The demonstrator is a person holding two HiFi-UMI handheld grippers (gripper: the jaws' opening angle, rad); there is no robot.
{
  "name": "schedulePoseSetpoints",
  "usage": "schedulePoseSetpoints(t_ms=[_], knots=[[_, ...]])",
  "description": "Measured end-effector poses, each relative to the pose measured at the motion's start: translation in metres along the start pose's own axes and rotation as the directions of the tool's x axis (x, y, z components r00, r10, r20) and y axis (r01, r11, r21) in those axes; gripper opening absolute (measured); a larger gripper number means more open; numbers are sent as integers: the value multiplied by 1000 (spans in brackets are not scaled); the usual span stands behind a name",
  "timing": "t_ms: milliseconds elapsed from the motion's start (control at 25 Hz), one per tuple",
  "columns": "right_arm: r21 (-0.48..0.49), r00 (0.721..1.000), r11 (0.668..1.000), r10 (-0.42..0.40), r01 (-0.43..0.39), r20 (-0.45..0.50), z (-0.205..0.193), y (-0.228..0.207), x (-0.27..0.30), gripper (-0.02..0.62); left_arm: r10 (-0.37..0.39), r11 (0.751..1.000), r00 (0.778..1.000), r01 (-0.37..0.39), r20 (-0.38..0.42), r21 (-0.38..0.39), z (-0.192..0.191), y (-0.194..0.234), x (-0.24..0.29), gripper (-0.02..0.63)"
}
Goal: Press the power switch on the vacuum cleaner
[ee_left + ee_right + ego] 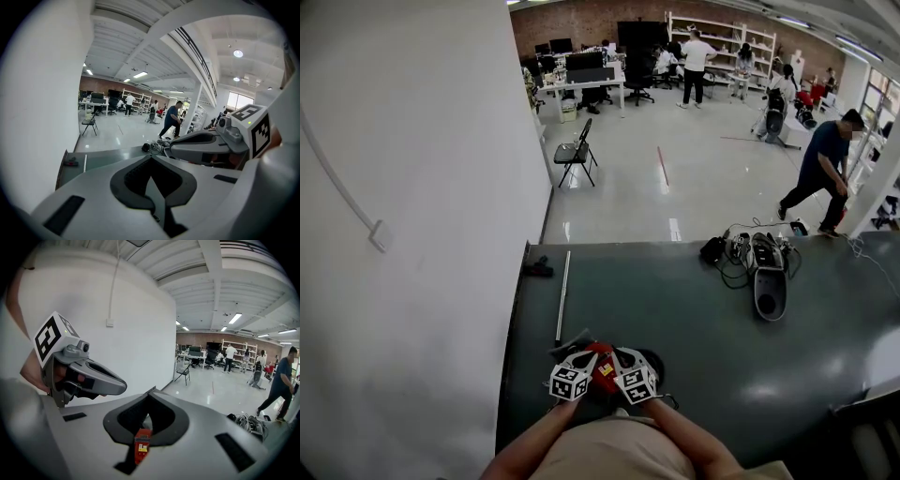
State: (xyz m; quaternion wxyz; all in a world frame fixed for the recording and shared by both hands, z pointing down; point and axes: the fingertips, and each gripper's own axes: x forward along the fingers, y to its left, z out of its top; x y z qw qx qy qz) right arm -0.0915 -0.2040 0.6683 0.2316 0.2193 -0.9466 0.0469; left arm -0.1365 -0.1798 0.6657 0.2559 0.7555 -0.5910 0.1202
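The vacuum cleaner (769, 281) lies flat at the far right of the dark table (675, 319), a tangle of cables and a black adapter (727, 251) beside it. In the left gripper view the vacuum cleaner (157, 146) shows only as a small cluster, and in the right gripper view it (248, 423) sits low on the right. Both grippers are held close together near my body at the table's near edge, far from the cleaner. My left gripper (572, 345) is shut with nothing in it. My right gripper (630, 361) is shut and empty too, level with the left.
A white wall (403, 234) runs along the table's left side. A small black object (538, 268) and a thin white strip (562, 295) lie near the table's left edge. Beyond the table stand a folding chair (577, 150) and a walking person (820, 169).
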Motion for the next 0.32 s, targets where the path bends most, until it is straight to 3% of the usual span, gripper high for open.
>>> schedulePoseSetpoints(t_ms=[320], knots=[[1,1000,1000,19,-19,-20,-20,17,-7,9,-9,1000,1000,9,1,-25,-17,-12,-8,6]])
